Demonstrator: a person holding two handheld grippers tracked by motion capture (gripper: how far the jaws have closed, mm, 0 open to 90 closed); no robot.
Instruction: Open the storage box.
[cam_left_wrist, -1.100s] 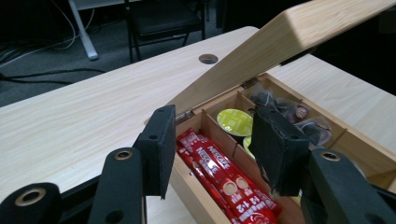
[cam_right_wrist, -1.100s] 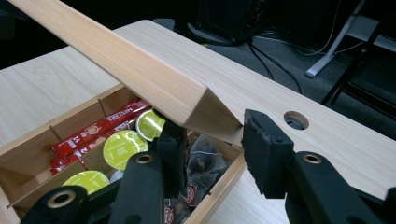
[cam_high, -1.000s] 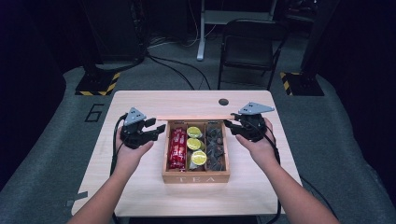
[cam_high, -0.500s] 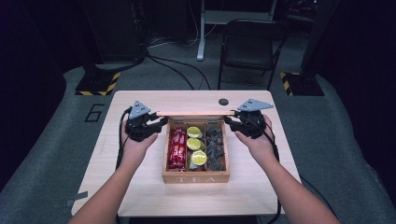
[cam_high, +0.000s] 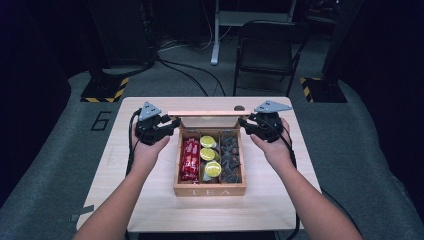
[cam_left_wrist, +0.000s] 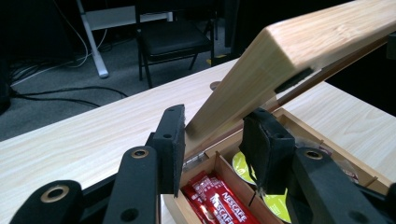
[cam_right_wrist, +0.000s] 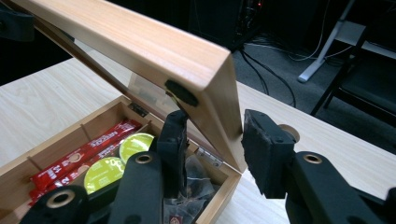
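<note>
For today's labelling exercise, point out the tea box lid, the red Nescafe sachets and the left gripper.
Tea box lid (cam_high: 202, 113), high view, front edge.
Red Nescafe sachets (cam_high: 190, 160), high view, middle of pile.
Left gripper (cam_left_wrist: 212, 144), left gripper view, between its fingertips.

Wooden tea box (cam_high: 210, 190) on table, lid (cam_high: 202, 114) raised.

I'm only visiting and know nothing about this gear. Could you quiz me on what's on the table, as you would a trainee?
1. True or false: the lid of the wooden box lies shut.
2. Seen from the high view, what fills the box's left compartment? A red sachets, B yellow-green capsules, C dark tea bags.
3. What do the left tool and the right tool grip?
Key: 1 false, it is raised. 2 A. 3 The lid, one tool at each end; the left tool's jaws have just been closing on it.
</note>
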